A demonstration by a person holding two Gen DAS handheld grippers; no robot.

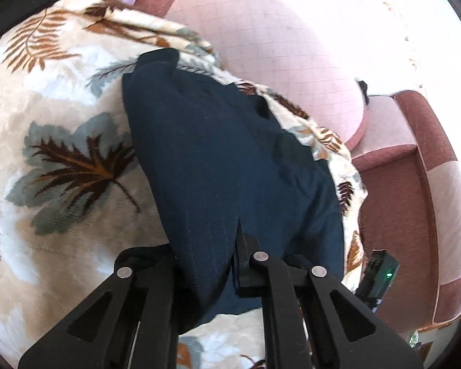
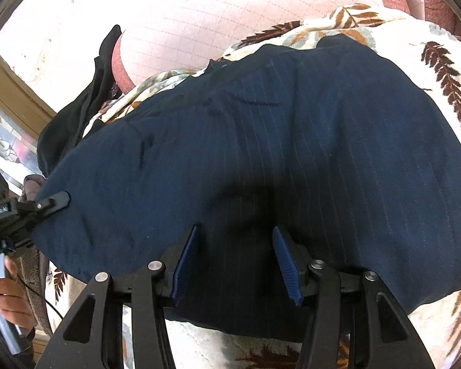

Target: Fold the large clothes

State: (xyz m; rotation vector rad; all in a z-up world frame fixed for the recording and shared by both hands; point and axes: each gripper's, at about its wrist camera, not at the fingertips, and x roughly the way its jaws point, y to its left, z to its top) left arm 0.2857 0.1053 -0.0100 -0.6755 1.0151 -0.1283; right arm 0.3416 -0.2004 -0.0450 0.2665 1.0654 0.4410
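1. Navy pinstriped cloth — the garment point(image 1: 230, 160) — fills the middle of the left wrist view, lying on a leaf-print blanket point(image 1: 61, 160) in cream, brown and grey-green.
2. Left gripper point(image 1: 230, 246): its jaws are closed on the near edge of the garment. Fabric drapes over one finger and hides it; the other finger point(image 1: 246, 264) shows as a black wedge against the cloth.
3. Beyond the blanket stands a pink quilted sofa point(image 1: 276, 61) with darker rose trim. A small black device with a green light point(image 1: 381, 270) sits at the lower right, beside the blanket's edge.
4. Right wrist view: the garment point(image 2: 292, 153) spreads wide across the frame, flat on the blanket point(image 2: 439, 70), with fine pale stripes running away from the camera.
5. Right gripper point(image 2: 235, 246): jaws wide apart, holding nothing. The blue ribbed pads point(image 2: 184, 264) stand over the garment's near edge; whether the tips touch the cloth cannot be told.
6. At the left edge the left gripper point(image 2: 57, 200) clamps the garment's corner — a hand point(image 2: 9, 298) holds its handle below.
7. Black clothing point(image 2: 86, 101) lies heaped past the garment's left end, against the sofa point(image 2: 184, 24).
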